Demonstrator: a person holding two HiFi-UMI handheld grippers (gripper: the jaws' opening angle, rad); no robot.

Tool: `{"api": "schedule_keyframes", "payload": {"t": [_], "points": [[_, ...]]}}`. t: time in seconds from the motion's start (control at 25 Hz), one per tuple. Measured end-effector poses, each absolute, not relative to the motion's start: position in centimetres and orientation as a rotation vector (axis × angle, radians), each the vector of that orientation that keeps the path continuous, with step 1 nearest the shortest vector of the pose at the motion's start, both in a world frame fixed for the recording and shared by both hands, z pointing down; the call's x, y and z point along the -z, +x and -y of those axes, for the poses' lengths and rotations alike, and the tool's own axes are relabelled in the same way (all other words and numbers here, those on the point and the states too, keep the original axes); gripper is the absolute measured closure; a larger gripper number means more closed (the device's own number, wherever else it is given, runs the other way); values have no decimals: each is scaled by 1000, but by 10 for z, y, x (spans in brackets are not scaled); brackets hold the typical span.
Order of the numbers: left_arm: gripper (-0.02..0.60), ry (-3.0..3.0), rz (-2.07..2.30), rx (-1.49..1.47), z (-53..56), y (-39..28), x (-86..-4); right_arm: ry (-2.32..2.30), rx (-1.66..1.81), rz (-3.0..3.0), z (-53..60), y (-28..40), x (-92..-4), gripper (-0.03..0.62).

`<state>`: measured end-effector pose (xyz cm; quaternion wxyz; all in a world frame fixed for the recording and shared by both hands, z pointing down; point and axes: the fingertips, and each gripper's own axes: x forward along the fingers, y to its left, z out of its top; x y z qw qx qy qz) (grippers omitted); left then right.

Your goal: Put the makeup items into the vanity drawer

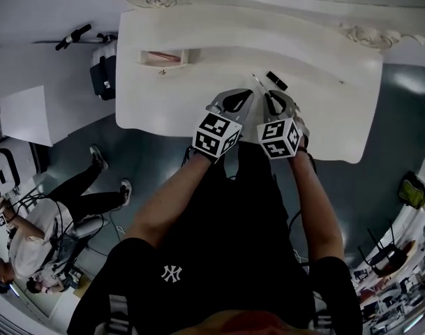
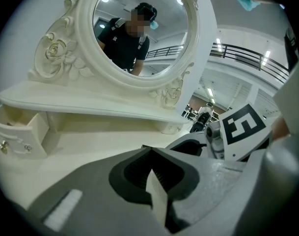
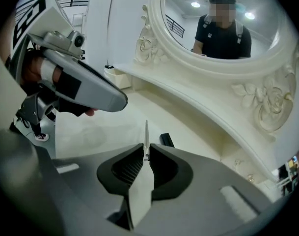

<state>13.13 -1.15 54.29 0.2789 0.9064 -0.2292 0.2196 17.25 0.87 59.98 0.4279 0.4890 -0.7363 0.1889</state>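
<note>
Your right gripper (image 3: 146, 150) has its jaws closed on the near end of a thin silver stick (image 3: 146, 132). The stick's long axis runs straight ahead from the jaw tips, out over the desk (image 1: 163, 100). Just to the right of these jaws, and a little ahead, a small black item (image 3: 166, 139) lies flat on the desk, not touched. I cannot tell what kind of makeup either one is.

Your left gripper (image 2: 150, 154) has its jaws together with nothing between them, and it hangs close beside the right one.

What matters now is the open drawer (image 1: 167, 56). It lies well to the left of the right jaws and somewhat ahead, so the left gripper stands between the stick and the drawer. I think you must carry the stick leftward, past or over the left gripper, and turn its tip toward the opening.
</note>
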Motion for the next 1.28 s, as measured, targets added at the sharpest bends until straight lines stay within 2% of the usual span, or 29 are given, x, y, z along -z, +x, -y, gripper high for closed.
{"api": "schedule_keyframes", "payload": {"t": [0.44,1.28], "points": [[581,2469,680,-494,17,78,-509,1231,-317,1918,8,107,-540,528],[581,2401,1013,-326,84,-51,-471,1057,-64,2093,81,-19,-491,528]]}}
